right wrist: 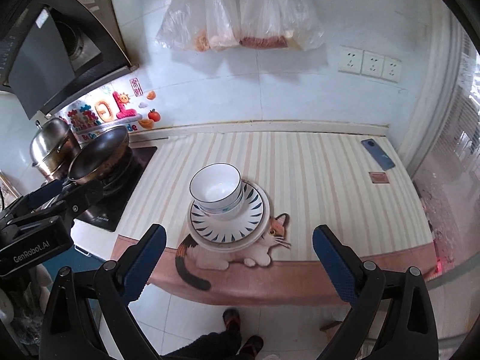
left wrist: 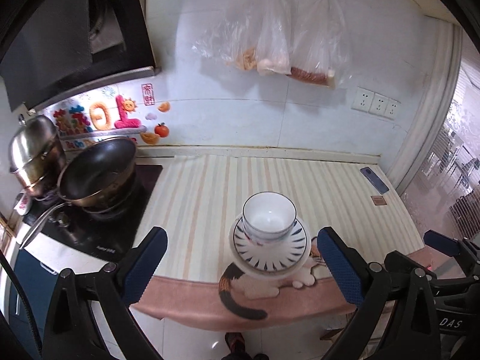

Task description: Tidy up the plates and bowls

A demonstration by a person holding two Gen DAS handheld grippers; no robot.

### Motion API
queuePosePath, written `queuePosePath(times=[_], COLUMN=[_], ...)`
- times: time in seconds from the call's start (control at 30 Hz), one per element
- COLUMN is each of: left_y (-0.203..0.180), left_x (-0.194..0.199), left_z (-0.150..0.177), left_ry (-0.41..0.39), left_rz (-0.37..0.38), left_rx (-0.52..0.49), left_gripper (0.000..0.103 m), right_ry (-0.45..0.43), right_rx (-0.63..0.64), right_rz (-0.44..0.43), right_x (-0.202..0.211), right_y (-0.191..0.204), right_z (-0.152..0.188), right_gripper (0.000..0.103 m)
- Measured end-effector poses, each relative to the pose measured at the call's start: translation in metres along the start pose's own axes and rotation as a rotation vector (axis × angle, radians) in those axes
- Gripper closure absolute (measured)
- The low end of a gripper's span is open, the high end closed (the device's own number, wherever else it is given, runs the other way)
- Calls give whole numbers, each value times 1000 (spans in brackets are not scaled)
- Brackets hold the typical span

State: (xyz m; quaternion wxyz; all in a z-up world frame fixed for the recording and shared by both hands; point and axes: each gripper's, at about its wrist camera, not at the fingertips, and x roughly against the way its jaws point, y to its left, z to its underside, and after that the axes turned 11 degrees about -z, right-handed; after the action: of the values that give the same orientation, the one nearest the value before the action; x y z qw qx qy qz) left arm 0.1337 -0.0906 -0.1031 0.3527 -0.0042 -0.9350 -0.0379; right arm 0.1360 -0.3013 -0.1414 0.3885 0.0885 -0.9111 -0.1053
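White bowls with a blue rim (left wrist: 269, 214) (right wrist: 216, 190) are nested and stand on stacked plates with blue dashes (left wrist: 270, 253) (right wrist: 228, 225), near the front edge of the striped counter mat (left wrist: 210, 198) (right wrist: 315, 186). My left gripper (left wrist: 243, 265) is open and empty, held back from the counter edge with the stack between its blue pads. My right gripper (right wrist: 238, 262) is open and empty too, hanging over the floor in front of the stack. In the left wrist view the right gripper's finger (left wrist: 441, 243) shows at the right.
A black stove (left wrist: 99, 210) at the left carries a dark wok (left wrist: 99, 174) (right wrist: 99, 153) and a steel pot (left wrist: 34, 153) (right wrist: 52, 147). A phone (left wrist: 374, 180) (right wrist: 378, 153) and a small brown card (right wrist: 378, 177) lie at the back right. Plastic bags (right wrist: 240, 9) hang on the wall. A person's shoes (right wrist: 240, 330) show below.
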Motion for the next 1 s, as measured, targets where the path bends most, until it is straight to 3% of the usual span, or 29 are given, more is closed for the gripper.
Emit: queuePosePath(times=[0.53, 1.0], left_y=[55, 87], left_x=[102, 152], left_z=[61, 102], left_ry=[-69, -113], left_rz=[-20, -33], left_rx=[-11, 0], left_gripper=[0, 0], right_ry=[-138, -160], right_rx=[-5, -1], right_rz=[58, 85], right_x=[117, 160], right_y=[77, 124], right_z=[74, 124], right_gripper=[2, 2])
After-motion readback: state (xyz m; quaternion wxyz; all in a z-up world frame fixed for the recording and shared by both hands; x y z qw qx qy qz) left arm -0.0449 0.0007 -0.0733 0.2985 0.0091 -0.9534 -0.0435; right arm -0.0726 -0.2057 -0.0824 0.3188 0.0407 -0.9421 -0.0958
